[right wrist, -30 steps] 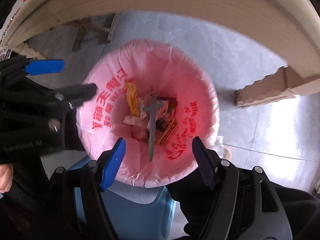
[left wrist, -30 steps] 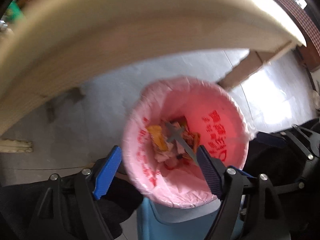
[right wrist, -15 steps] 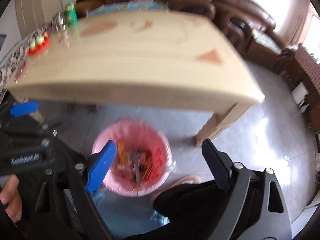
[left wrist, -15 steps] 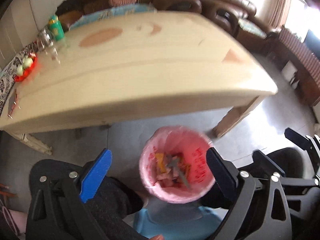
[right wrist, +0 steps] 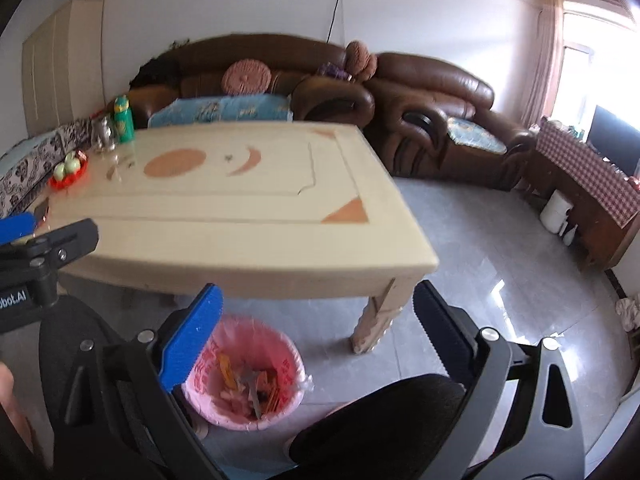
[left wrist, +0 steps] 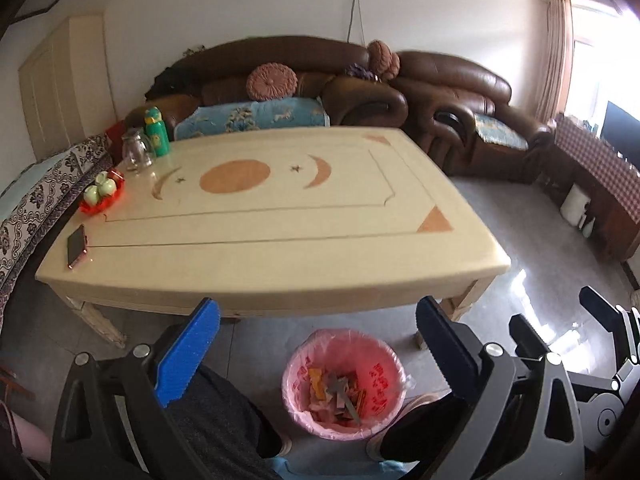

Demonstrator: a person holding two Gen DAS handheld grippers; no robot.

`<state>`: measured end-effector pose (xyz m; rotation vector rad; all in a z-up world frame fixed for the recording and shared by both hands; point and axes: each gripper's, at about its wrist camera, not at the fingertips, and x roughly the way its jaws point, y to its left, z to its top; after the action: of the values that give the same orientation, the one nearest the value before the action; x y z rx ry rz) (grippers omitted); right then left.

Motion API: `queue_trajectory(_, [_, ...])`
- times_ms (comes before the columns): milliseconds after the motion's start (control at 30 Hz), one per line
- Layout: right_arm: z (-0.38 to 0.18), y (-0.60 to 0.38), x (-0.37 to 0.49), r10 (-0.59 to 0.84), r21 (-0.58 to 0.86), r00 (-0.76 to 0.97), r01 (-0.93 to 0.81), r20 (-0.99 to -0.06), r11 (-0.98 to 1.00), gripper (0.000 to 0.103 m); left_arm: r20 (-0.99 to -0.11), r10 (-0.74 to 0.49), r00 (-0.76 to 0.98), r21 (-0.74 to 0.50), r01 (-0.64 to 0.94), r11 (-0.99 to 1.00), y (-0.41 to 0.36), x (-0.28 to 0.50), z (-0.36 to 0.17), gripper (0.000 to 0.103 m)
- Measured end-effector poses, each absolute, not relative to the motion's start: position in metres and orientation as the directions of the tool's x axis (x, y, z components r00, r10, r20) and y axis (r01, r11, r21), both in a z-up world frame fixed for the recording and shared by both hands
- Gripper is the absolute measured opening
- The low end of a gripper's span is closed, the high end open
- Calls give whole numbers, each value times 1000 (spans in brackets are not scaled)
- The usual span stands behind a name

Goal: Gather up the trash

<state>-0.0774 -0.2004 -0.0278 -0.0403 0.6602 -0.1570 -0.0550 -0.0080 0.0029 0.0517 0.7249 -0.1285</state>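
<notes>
So there's one bin with a pink liner (left wrist: 345, 384) sitting on the grey tile floor (left wrist: 520, 240), right in front of the near edge of the counter (left wrist: 280, 216) and between the person's two dark-trousered knees. The trash (left wrist: 336, 394) is already inside it: a jumble of orange and red wrappers plus one grey stick-like piece, too mixed up to count properly. Both tools hang above it with nothing in them. The left tool (left wrist: 316, 344) has its jaws still spreading with only air between them, same deal for the right tool (right wrist: 316, 328). On the counter's left end I count one phone (left wrist: 77, 246), one red tray (left wrist: 102, 200) with three green cups, one clear glass jar (left wrist: 136, 154) and one green bottle (left wrist: 157, 132). Behind it runs a brown leather sofa (left wrist: 440, 92) with two round pink cushions, a white wall, and a checkered cloth on a cabinet at the right.
</notes>
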Motion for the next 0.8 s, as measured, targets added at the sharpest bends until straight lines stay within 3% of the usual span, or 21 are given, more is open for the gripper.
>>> queue_trajectory(233, [0, -205, -99, -209, -106, 826, 181, -523, 978, 97, -627, -84, 774, -10, 100, 995, -4, -74, 19, 96])
queue_trajectory(800, [14, -206, -114, -196, -65, 842, 189, -502, 980, 97, -620, -61, 782, 9, 85, 996, -7, -81, 14, 96])
